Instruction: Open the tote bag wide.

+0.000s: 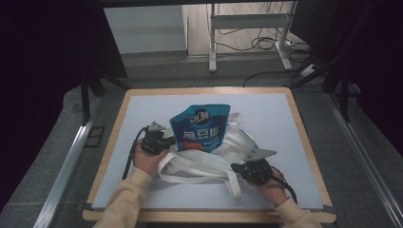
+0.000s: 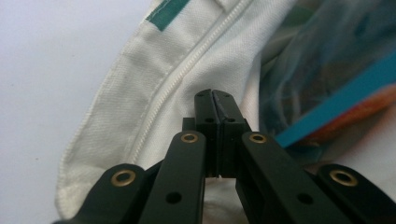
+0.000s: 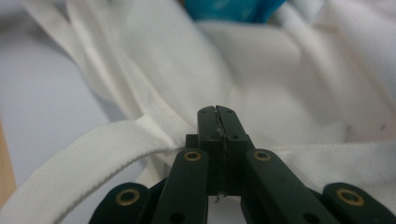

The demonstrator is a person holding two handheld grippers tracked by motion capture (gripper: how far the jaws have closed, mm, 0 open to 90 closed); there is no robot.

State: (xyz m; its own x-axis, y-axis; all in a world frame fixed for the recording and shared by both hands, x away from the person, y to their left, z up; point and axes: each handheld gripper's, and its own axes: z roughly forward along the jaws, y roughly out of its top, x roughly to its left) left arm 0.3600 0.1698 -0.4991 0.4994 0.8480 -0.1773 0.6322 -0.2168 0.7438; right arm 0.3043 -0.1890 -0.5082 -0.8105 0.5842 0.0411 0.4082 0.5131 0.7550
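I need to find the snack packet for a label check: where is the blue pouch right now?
In the high view the blue pouch stands mid-table, tucked into the white tote bag, just right of the left claw.

even light; close-ups seem blurred

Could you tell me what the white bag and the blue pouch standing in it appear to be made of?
The white bag looks like woven cotton canvas, matte: the left gripper view shows a twill weave, stitched hems and a moulded zip. The blue pouch looks like glossy printed plastic film, smooth and reflective, though a foil lining cannot be ruled out.
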